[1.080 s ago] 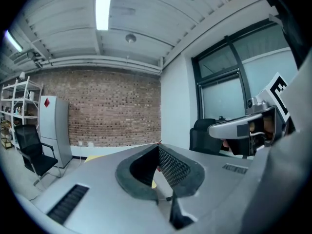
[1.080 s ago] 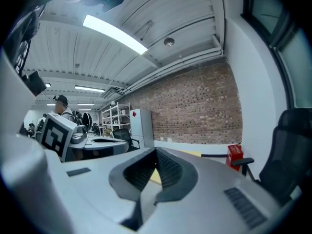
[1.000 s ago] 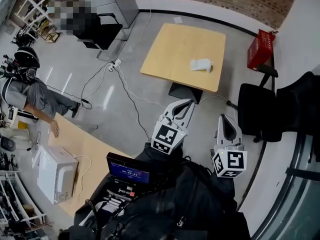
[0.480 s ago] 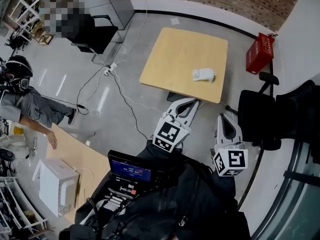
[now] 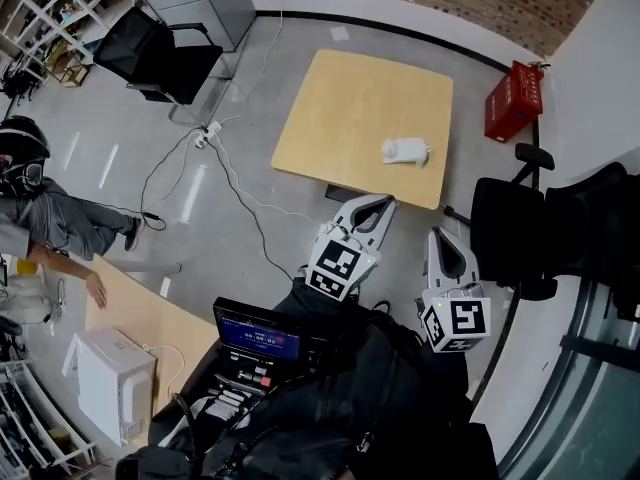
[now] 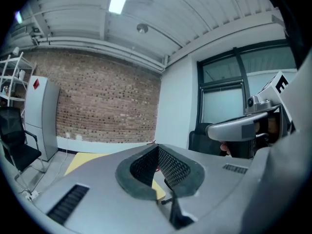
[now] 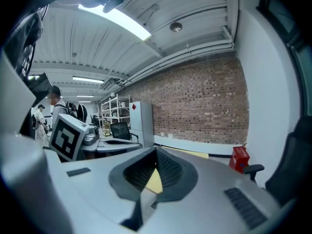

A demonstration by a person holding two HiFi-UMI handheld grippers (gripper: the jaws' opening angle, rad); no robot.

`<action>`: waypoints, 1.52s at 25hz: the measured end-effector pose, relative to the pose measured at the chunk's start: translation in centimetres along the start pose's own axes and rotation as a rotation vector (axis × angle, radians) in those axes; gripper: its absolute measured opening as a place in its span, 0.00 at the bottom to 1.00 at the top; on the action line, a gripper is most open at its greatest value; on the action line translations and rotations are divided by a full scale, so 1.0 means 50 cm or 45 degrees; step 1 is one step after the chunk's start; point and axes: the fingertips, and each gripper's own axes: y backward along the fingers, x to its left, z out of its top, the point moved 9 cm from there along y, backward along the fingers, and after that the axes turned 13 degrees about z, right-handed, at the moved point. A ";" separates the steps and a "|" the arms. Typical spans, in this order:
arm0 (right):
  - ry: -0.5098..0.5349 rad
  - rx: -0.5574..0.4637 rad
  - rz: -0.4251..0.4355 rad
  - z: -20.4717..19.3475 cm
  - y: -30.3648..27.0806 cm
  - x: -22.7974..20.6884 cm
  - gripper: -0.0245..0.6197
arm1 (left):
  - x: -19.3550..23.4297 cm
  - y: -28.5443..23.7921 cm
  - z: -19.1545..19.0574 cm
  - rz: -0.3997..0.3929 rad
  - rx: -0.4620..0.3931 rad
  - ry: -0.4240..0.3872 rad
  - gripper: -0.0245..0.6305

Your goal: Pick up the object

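A small white object lies on its side on the light wooden table, near the table's right front edge. Both grippers hang over the grey floor short of the table and hold nothing. My left gripper is shut, its tips pointing at the table's near edge, a good way below the object. My right gripper is also shut, to the right and further back. In the left gripper view the jaws meet with only a sliver of table behind them. The right gripper's jaws meet likewise.
A red case stands by the wall right of the table. Black chairs sit close on my right, another chair far left. Cables cross the floor. A person bends at the left beside a desk with a white appliance.
The head view has shifted, so the table and white object sit slightly lower and nearer the grippers. The person at left has slid toward the frame edge. Both grippers stay shut.
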 end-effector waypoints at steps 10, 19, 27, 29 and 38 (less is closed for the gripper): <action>0.023 0.060 -0.003 0.000 -0.023 -0.065 0.05 | -0.008 -0.059 -0.033 0.003 0.125 -0.009 0.04; 0.043 0.046 0.065 0.016 -0.066 -0.170 0.05 | 0.004 -0.159 -0.071 0.091 0.352 -0.095 0.04; -0.050 0.039 0.040 0.002 -0.083 -0.336 0.05 | -0.022 -0.296 -0.086 0.101 0.349 -0.193 0.04; -0.073 0.043 0.037 -0.006 -0.089 -0.378 0.05 | -0.028 -0.336 -0.104 0.106 0.388 -0.215 0.04; -0.132 0.093 0.027 -0.026 -0.119 -0.535 0.05 | -0.029 -0.481 -0.204 0.123 0.562 -0.472 0.04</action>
